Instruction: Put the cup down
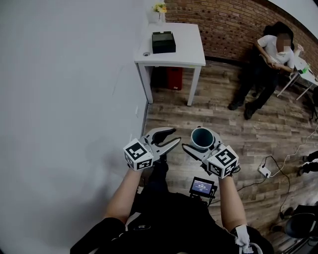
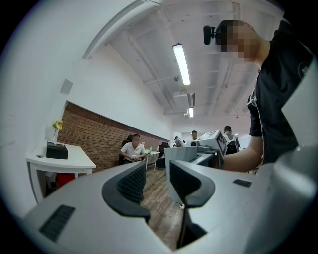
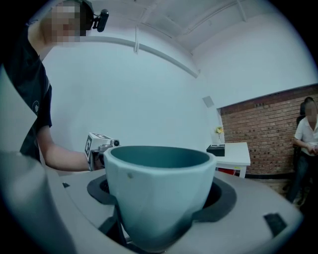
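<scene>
A teal cup (image 1: 202, 135) sits upright between the jaws of my right gripper (image 1: 202, 144), which is shut on it and holds it in the air above the wooden floor. In the right gripper view the cup (image 3: 159, 188) fills the middle, with a dark pad pressing on each side. My left gripper (image 1: 168, 139) hangs just left of it at the same height. Its jaws stand open with nothing between them, and only floor shows in the gap (image 2: 158, 181). A white table (image 1: 189, 52) stands ahead by the wall.
On the table lie a black box (image 1: 163, 42) and a vase of yellow flowers (image 1: 159, 9); a red bin (image 1: 174, 78) stands under it. A seated person (image 1: 271, 62) is at the far right. A power strip (image 1: 265, 171) and cables lie on the floor. A white wall runs along the left.
</scene>
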{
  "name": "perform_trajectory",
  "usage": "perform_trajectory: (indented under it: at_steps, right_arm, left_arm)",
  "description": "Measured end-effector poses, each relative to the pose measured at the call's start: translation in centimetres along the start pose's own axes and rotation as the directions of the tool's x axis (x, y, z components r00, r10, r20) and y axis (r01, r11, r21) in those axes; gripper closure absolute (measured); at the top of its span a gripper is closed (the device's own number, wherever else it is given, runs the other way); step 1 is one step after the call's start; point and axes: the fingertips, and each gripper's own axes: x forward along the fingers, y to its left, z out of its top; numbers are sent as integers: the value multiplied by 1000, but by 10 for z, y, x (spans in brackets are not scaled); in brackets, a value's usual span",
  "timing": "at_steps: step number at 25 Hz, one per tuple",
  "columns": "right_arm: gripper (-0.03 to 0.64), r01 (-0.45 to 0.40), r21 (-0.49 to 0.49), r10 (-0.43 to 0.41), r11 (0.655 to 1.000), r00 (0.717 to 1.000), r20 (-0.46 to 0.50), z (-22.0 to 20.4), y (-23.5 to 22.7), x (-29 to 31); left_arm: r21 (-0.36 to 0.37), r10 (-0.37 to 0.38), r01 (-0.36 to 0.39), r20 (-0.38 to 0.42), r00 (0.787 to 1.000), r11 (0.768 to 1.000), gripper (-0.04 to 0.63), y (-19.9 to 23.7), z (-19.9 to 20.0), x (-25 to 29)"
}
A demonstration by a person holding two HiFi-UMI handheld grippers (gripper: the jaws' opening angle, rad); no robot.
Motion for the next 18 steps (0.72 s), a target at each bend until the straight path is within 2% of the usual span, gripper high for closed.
perform_trajectory:
  at_steps: [18]
  right_arm:
    - [204, 39, 27, -39, 999, 999, 23, 75, -158, 173]
  left_arm:
    - [4, -38, 38, -8, 999, 999, 451, 236, 55, 52]
